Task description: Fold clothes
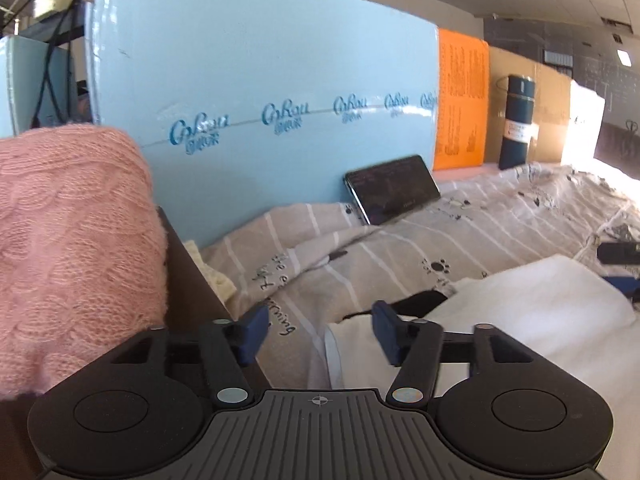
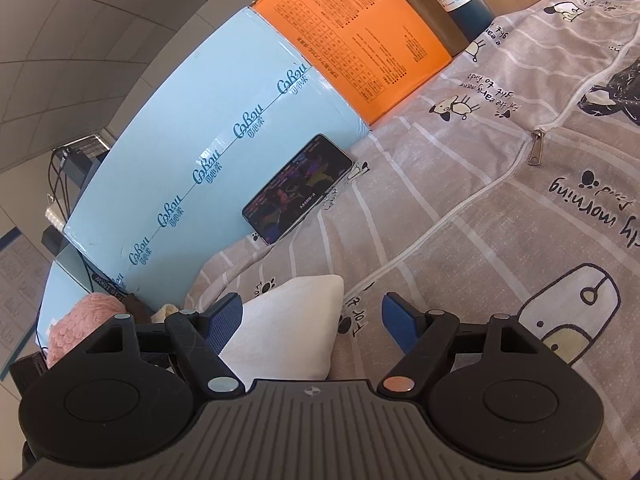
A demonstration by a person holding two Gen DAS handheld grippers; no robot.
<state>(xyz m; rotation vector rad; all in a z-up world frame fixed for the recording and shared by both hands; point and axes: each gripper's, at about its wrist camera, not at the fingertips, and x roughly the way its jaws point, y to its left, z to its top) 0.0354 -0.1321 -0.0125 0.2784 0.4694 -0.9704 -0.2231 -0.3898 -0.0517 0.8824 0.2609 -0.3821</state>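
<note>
A white garment point(image 1: 532, 320) lies folded on a grey printed bedsheet point(image 1: 400, 248); a dark part of it shows at its left edge. My left gripper point(image 1: 320, 334) is open and empty, just above the garment's left edge. In the right wrist view the white garment point(image 2: 288, 328) shows as a corner between the fingers of my right gripper point(image 2: 312, 324), which is open and holds nothing. The right gripper's tips show at the right edge of the left wrist view point(image 1: 620, 270). A pink knitted garment point(image 1: 68, 240) lies at the left, also seen in the right wrist view point(image 2: 80, 320).
A light blue box point(image 1: 260, 92) and an orange box point(image 1: 462, 104) stand behind the sheet. A phone point(image 1: 392, 188) leans on the blue box. A dark bottle point(image 1: 518, 120) stands by a cardboard box. The sheet point(image 2: 480, 200) has a white zipper point(image 2: 536, 144).
</note>
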